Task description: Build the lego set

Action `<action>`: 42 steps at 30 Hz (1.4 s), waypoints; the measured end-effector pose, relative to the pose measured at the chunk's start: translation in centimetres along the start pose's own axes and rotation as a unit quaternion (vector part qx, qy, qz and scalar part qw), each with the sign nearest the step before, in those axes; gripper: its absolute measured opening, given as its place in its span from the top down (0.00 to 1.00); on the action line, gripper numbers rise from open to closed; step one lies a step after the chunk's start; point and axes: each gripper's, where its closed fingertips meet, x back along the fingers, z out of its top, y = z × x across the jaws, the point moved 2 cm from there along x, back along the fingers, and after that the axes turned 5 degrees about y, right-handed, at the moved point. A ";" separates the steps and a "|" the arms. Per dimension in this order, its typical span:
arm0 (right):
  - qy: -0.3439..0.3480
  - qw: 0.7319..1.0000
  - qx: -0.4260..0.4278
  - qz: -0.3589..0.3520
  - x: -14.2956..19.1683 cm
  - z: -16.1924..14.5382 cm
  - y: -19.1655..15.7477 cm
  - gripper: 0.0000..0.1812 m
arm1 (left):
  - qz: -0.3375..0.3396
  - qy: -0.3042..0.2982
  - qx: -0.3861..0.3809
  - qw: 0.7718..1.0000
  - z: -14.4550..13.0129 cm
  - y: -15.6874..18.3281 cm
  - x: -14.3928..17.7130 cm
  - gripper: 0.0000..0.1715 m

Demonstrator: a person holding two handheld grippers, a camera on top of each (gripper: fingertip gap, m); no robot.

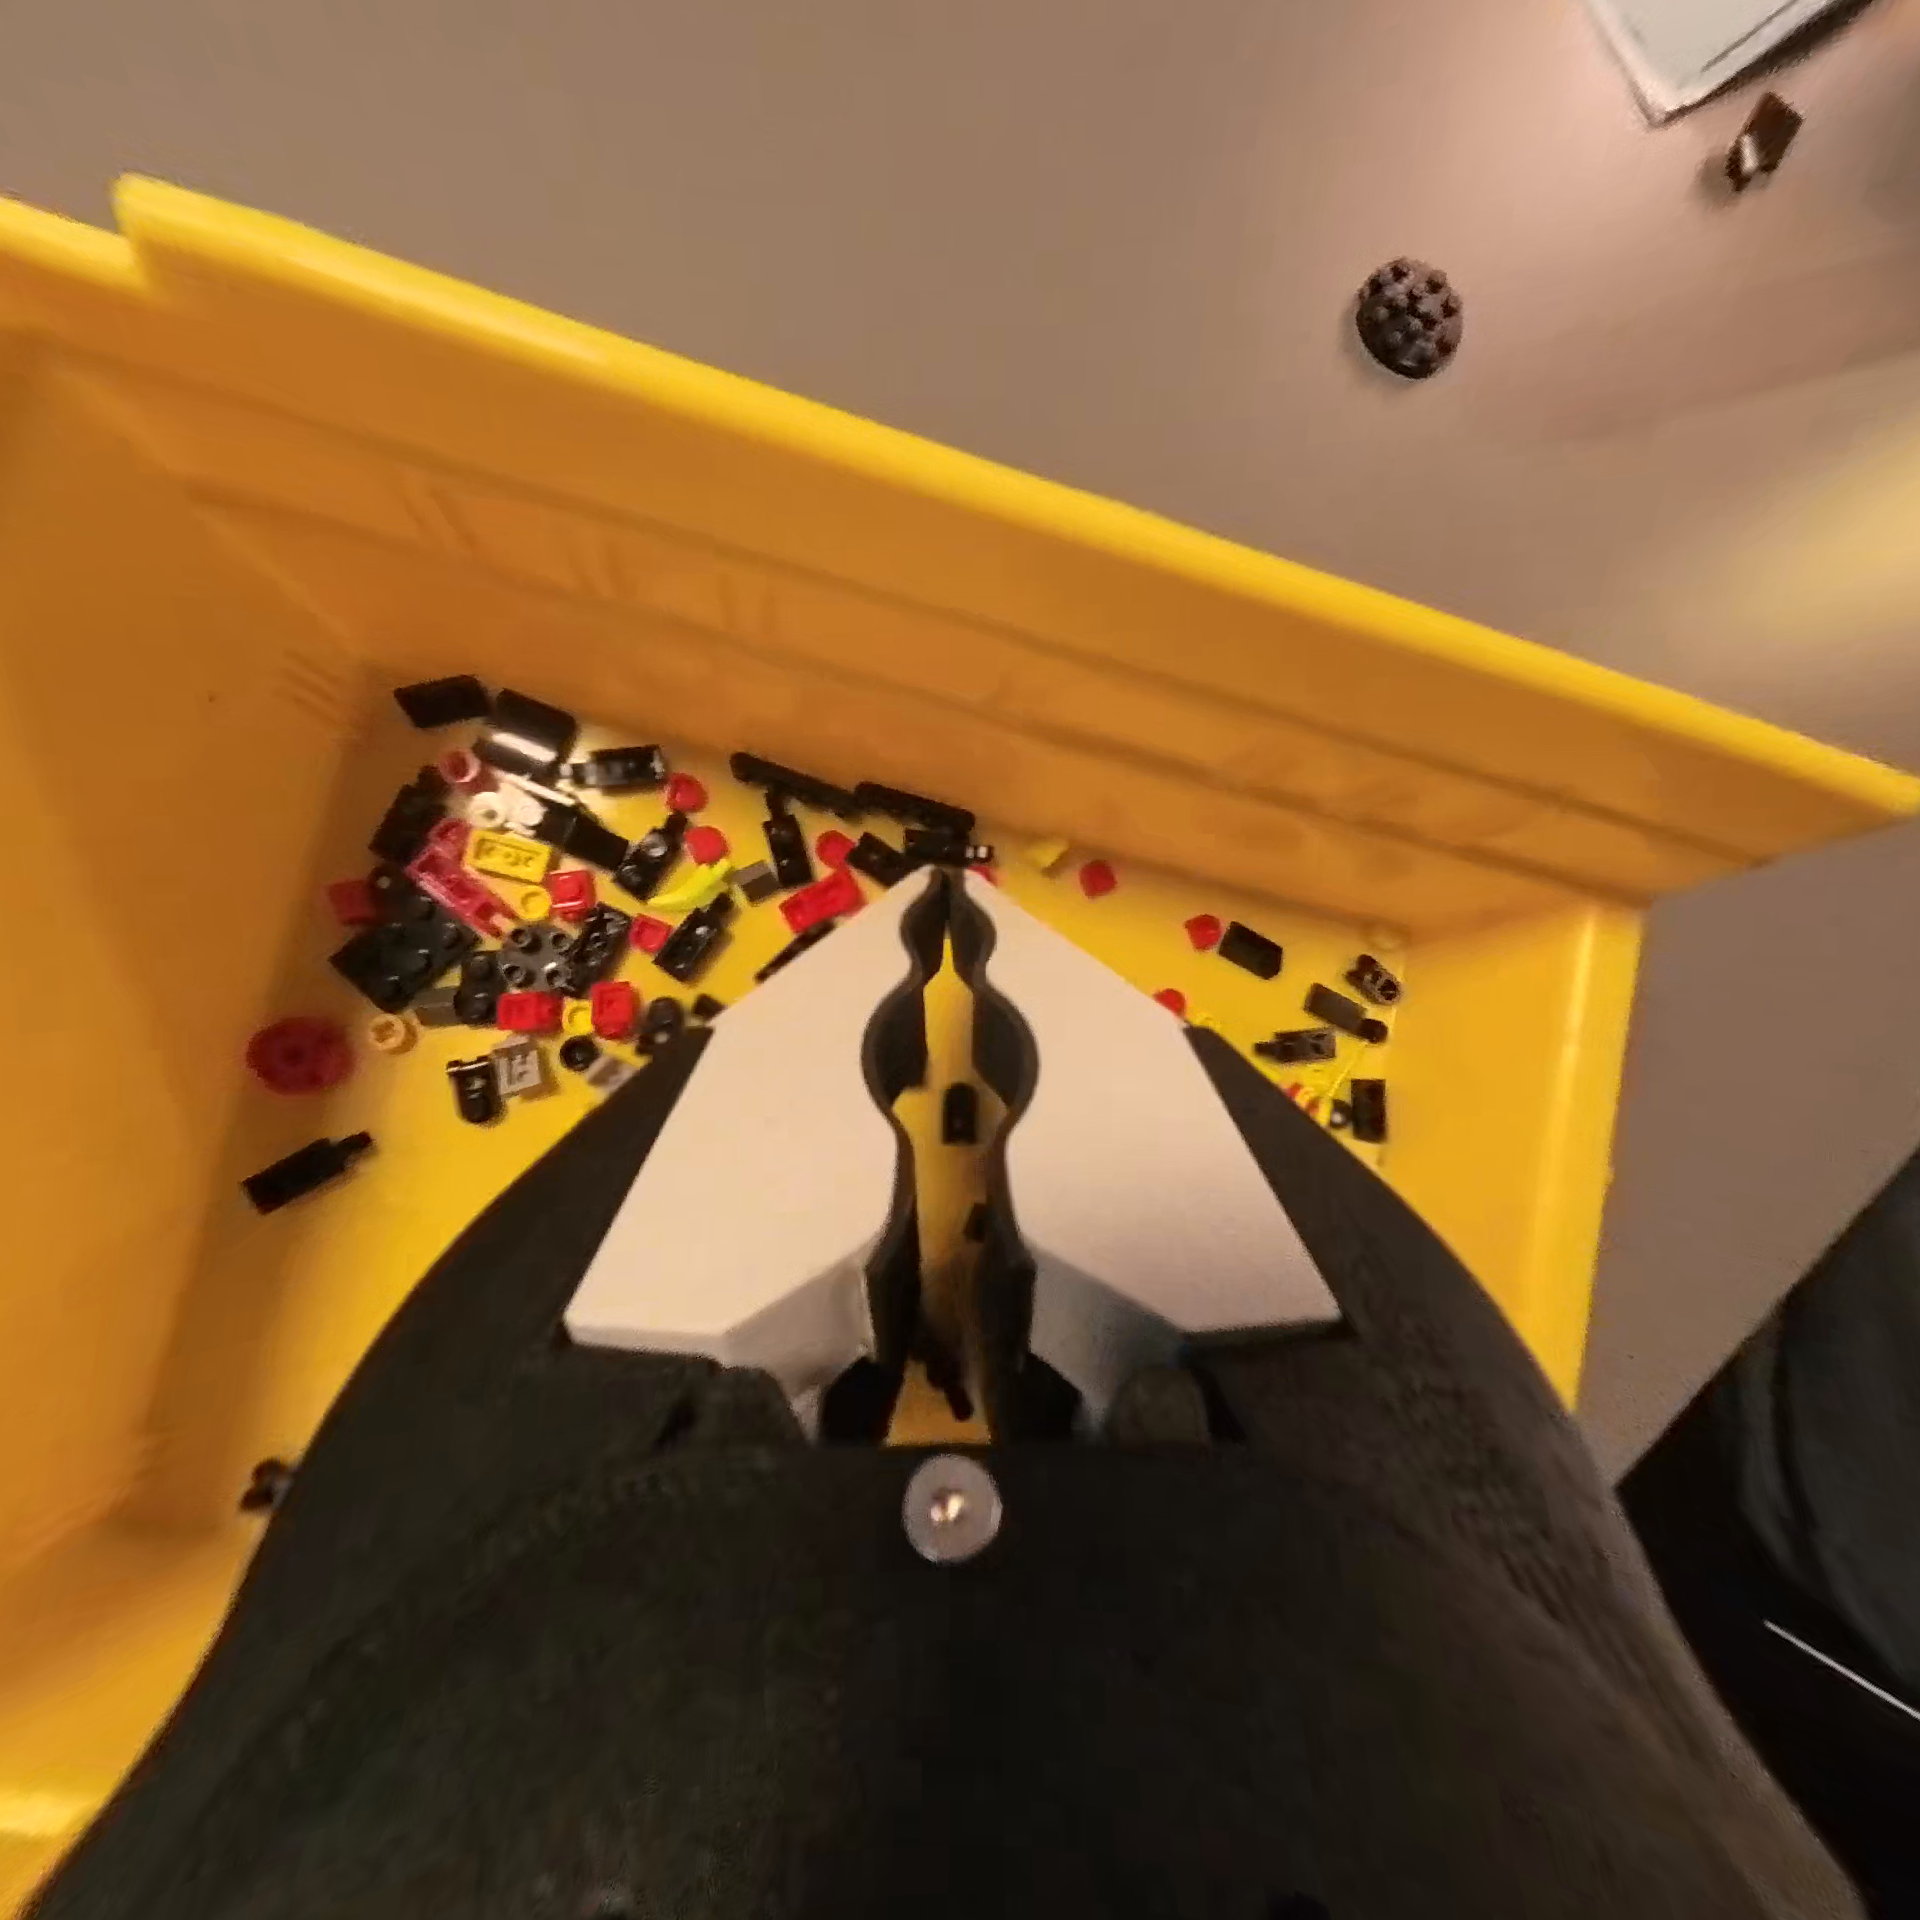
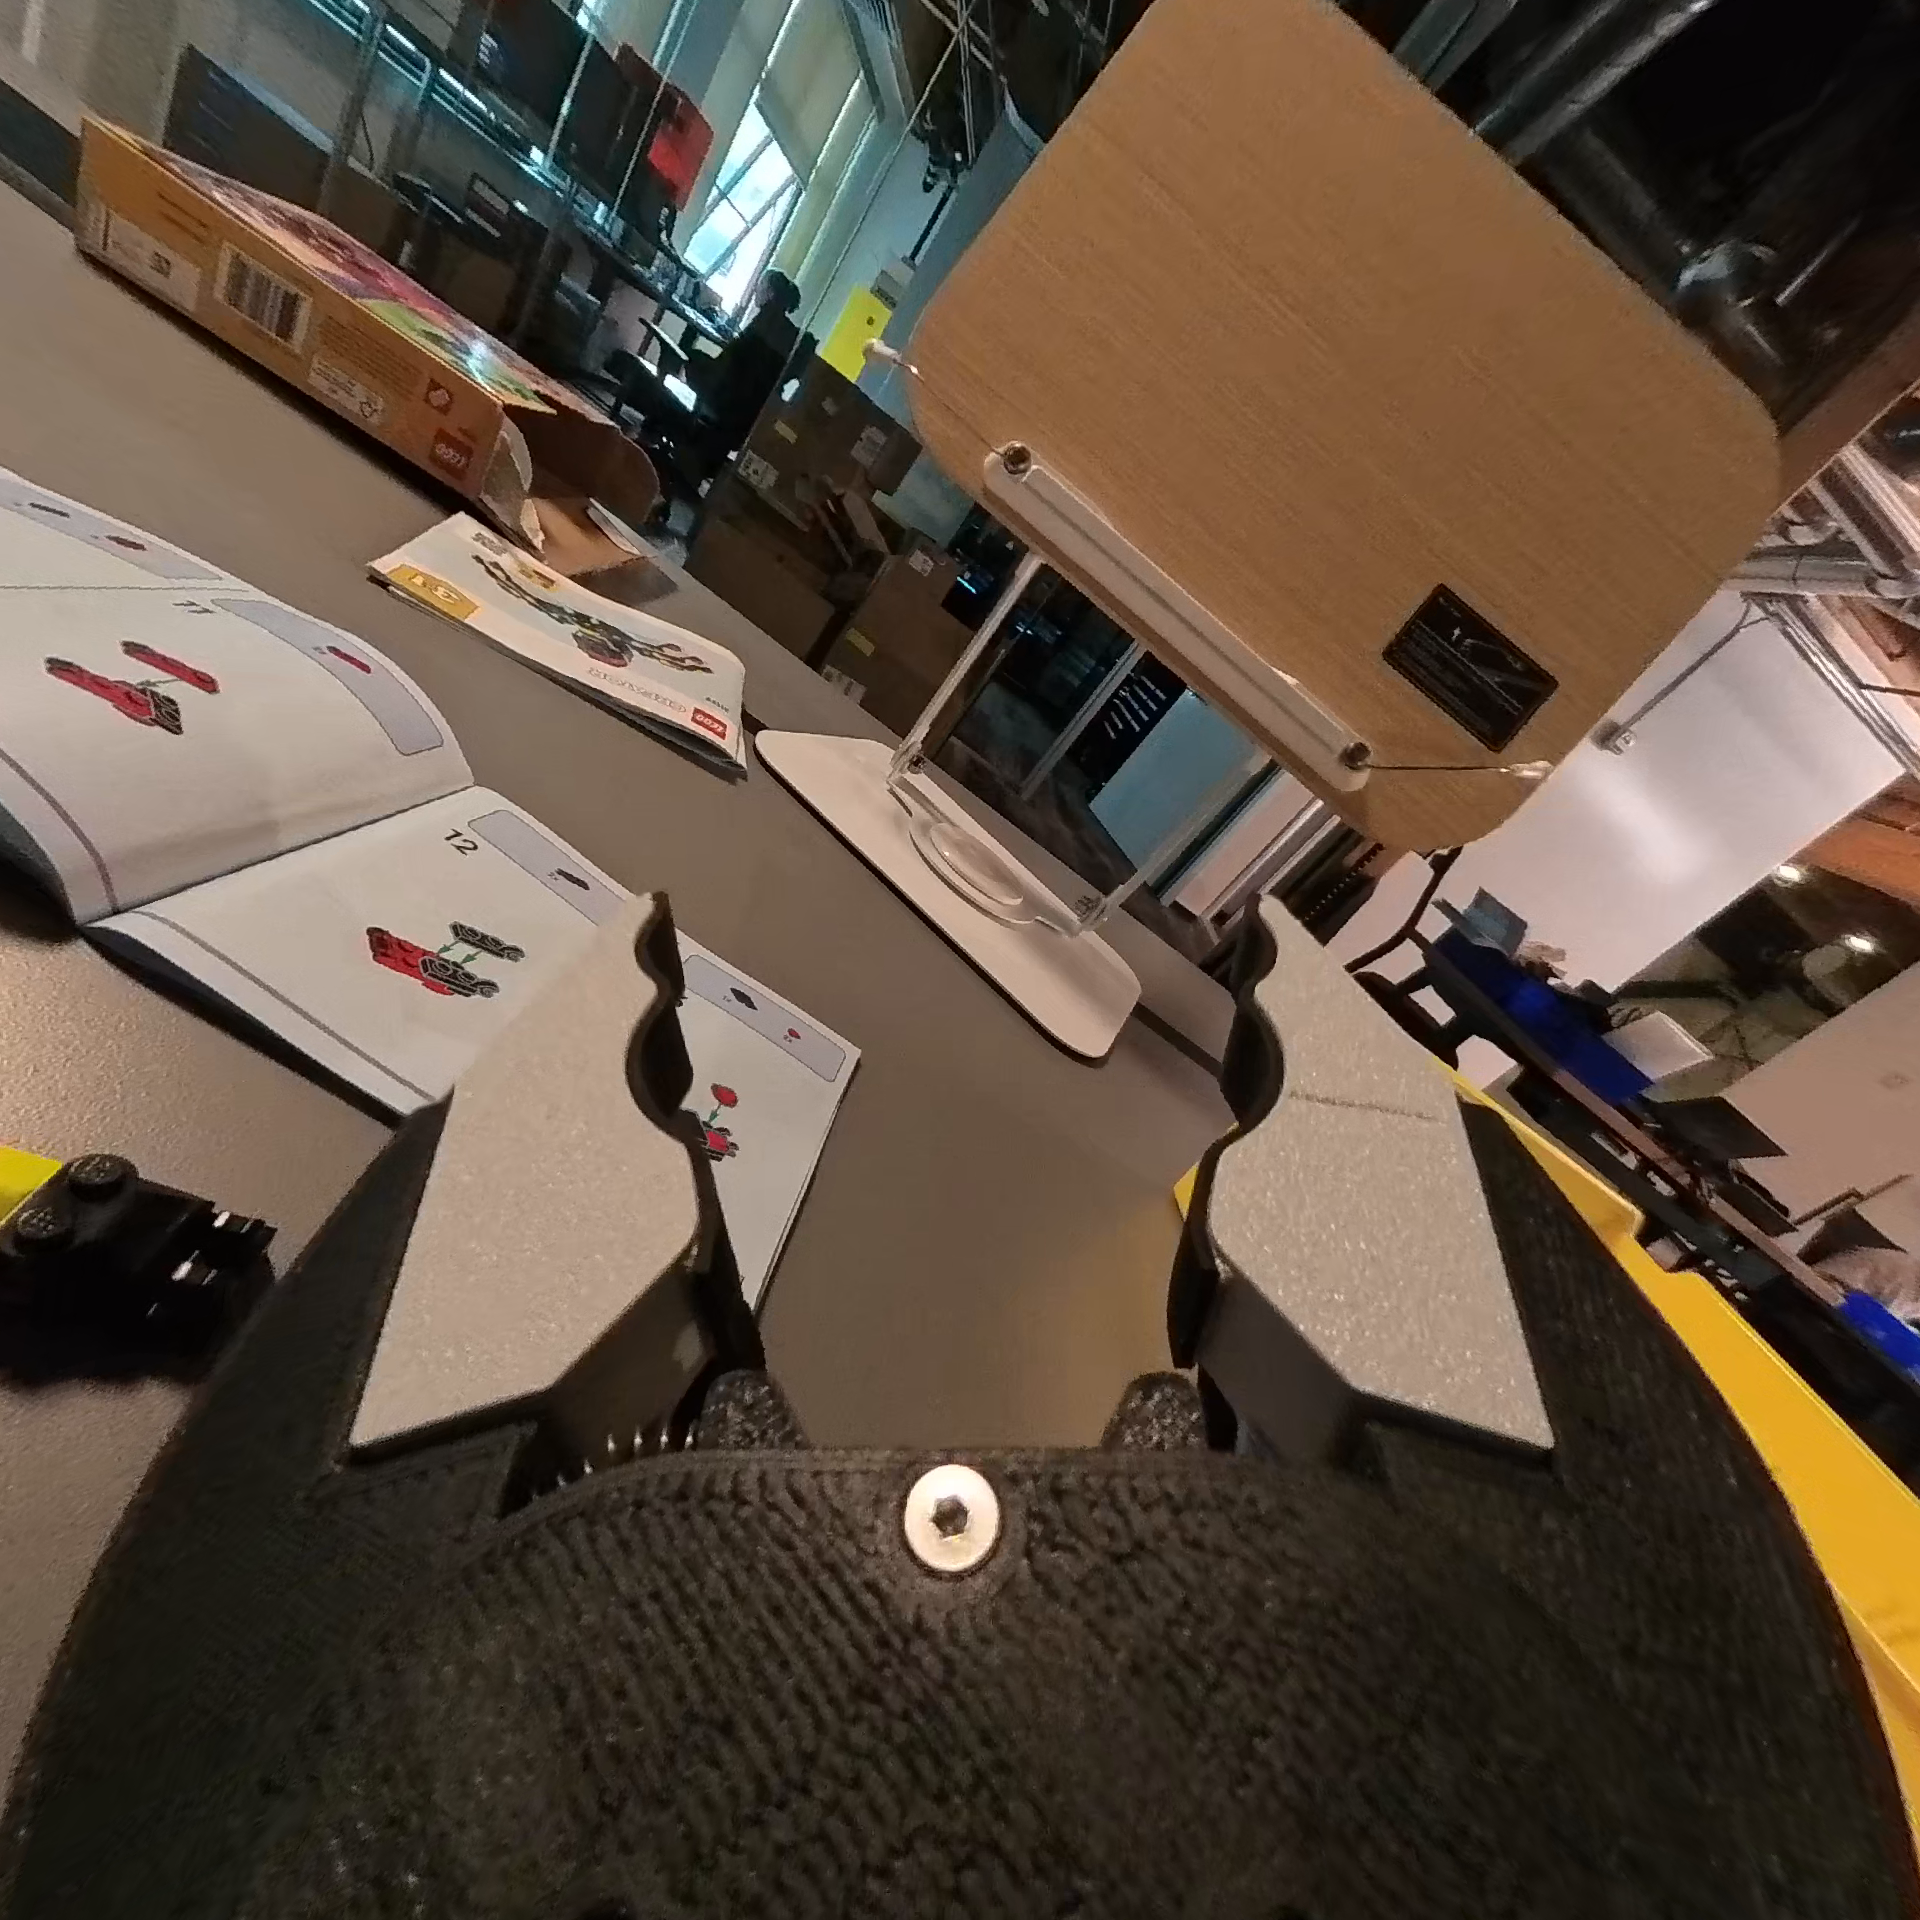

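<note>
Your left gripper (image 1: 948, 883), fingers together, points at 12 o'clock into the yellow bin (image 1: 935, 582); loose bricks (image 1: 499, 935) may scatter. Right gripper (image 2: 951, 1039) gapes empty.

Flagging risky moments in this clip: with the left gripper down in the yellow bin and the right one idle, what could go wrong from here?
1. The left gripper looks shut at the far wall of the bin, tips by a black piece; whether it holds anything is unclear, so it may come up empty.
2. Pieces lie crowded; it may scatter them.
3. The right gripper is open over the booklet, near the black assembly; it may bump either.
</note>
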 end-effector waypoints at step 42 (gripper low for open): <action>-0.018 0.999 0.029 0.028 -1.0 -0.5 -1.1 0.46 | 0.062 -0.263 -0.072 0.960 -6.3 3.3 2.9 1.00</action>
